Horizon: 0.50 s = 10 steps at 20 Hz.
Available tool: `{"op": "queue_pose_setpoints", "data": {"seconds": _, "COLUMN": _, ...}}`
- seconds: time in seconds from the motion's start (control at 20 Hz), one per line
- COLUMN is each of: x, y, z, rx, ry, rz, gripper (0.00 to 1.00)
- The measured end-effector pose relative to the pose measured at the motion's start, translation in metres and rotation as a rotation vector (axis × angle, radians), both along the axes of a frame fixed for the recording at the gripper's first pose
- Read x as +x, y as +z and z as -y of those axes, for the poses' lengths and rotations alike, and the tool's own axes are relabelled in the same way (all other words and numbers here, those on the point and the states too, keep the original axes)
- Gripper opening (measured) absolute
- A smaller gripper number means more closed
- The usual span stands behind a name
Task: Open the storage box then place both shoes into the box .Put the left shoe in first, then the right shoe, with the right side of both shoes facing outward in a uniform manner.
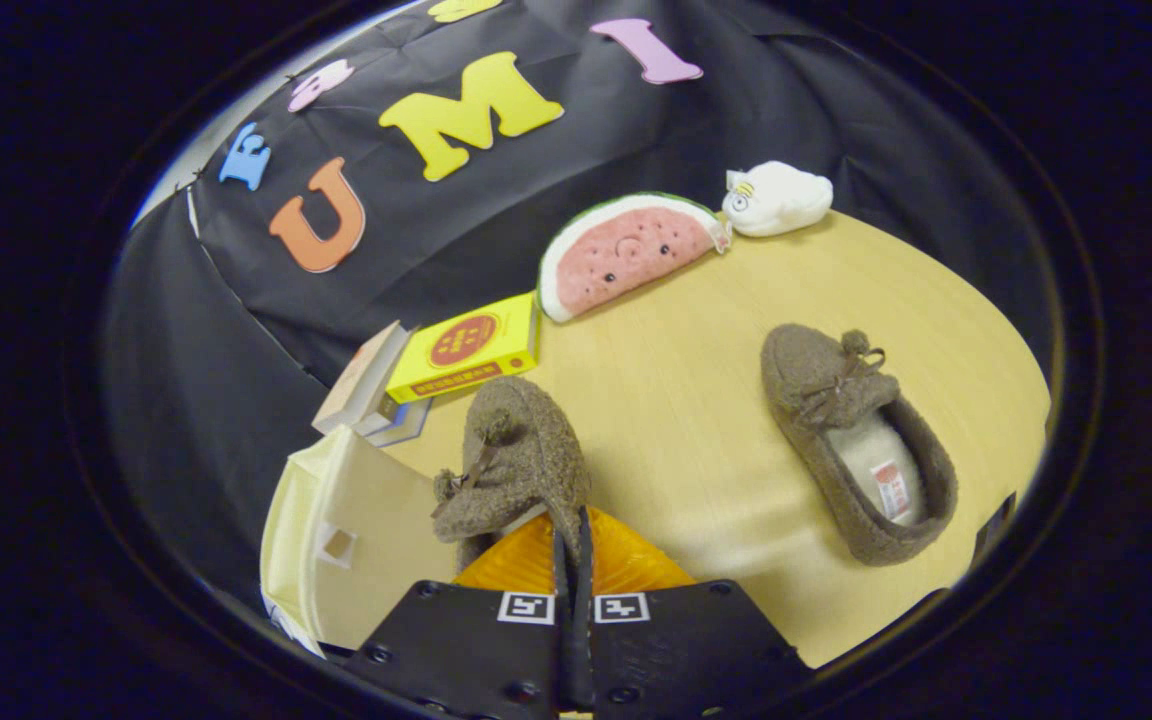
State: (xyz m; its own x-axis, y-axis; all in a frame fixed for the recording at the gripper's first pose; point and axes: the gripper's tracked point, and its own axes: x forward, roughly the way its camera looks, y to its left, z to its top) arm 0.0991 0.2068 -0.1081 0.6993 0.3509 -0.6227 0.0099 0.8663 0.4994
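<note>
My gripper (572, 560) is shut on the rim of a brown fuzzy shoe (521, 455). The shoe hangs from the fingers with its bow-tied toe pointing away, just ahead of them. It is beside and partly above the cream storage box (331, 530), which stands to the left of the fingers with a small square cut-out in its panel. I cannot tell how far the box is open. A second matching brown shoe (851, 450) lies on the wooden table (696, 400) to the right, its pale lining facing up and its toe pointing away.
Beyond the held shoe lie a yellow box (466, 345) and a stack of books (366, 385). Farther back rest a watermelon plush (626, 250) and a white plush (776, 198) against the booth's black cloth wall.
</note>
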Motion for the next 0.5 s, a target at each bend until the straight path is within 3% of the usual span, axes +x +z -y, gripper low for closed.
{"op": "queue_pose_setpoints", "data": {"seconds": 0.3, "x": -0.013, "y": 0.091, "z": -0.086, "rx": 0.054, "ry": 0.07, "rz": 0.075, "gripper": 0.0}}
{"op": "queue_pose_setpoints", "data": {"seconds": 0.5, "x": -0.029, "y": 0.119, "z": -0.156, "rx": 0.072, "ry": 0.115, "rz": 0.117, "gripper": 0.0}}
